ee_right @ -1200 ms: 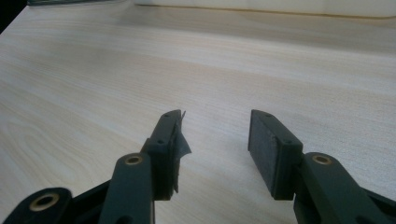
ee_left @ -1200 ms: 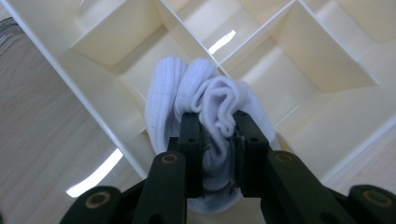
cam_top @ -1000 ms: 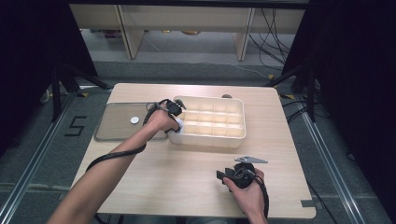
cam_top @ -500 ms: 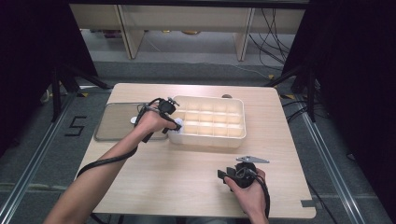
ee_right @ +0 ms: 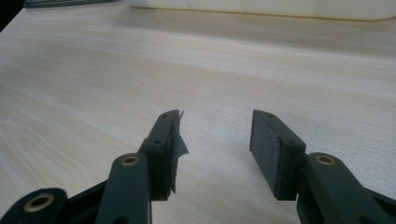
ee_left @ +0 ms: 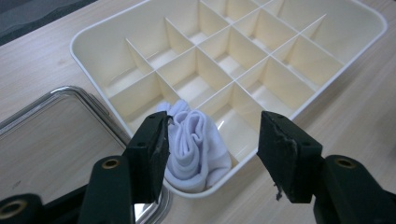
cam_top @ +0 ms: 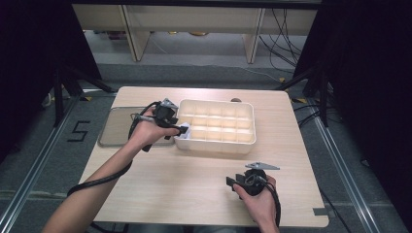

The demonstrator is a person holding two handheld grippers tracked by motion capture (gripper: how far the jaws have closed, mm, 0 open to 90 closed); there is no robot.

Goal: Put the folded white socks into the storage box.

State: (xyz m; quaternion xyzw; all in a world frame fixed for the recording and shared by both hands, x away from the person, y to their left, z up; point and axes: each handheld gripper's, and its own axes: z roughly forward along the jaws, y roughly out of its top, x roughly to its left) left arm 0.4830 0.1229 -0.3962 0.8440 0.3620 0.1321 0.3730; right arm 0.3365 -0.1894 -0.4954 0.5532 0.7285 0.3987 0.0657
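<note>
A cream divider box (cam_top: 214, 145) stands at the middle back of the table. A folded white sock (ee_left: 196, 144) lies in its near-left corner compartment and shows as a white patch (cam_top: 187, 132) in the high view. My left gripper (cam_top: 183, 129) hovers just off that corner. Its jaws have just been opening and now stand wide (ee_left: 212, 135); the sock sits below and beyond them, close to the left pad, with neither pad pressing on it. My right gripper (cam_top: 232, 183) rests low over the front right of the table, open (ee_right: 215, 135) with nothing between its pads.
A shallow metal tray (cam_top: 114, 127) lies left of the box, its rim (ee_left: 46, 93) beside my left jaw. Bare wooden tabletop (ee_right: 140, 70) stretches from the right gripper to the box's front wall (ee_right: 280, 9). Dark floor surrounds the table.
The left gripper has pulled back from the box's left end toward the tray and risen a little, jaws spreading, with the sock left in the corner compartment. The right hand has stayed put.
</note>
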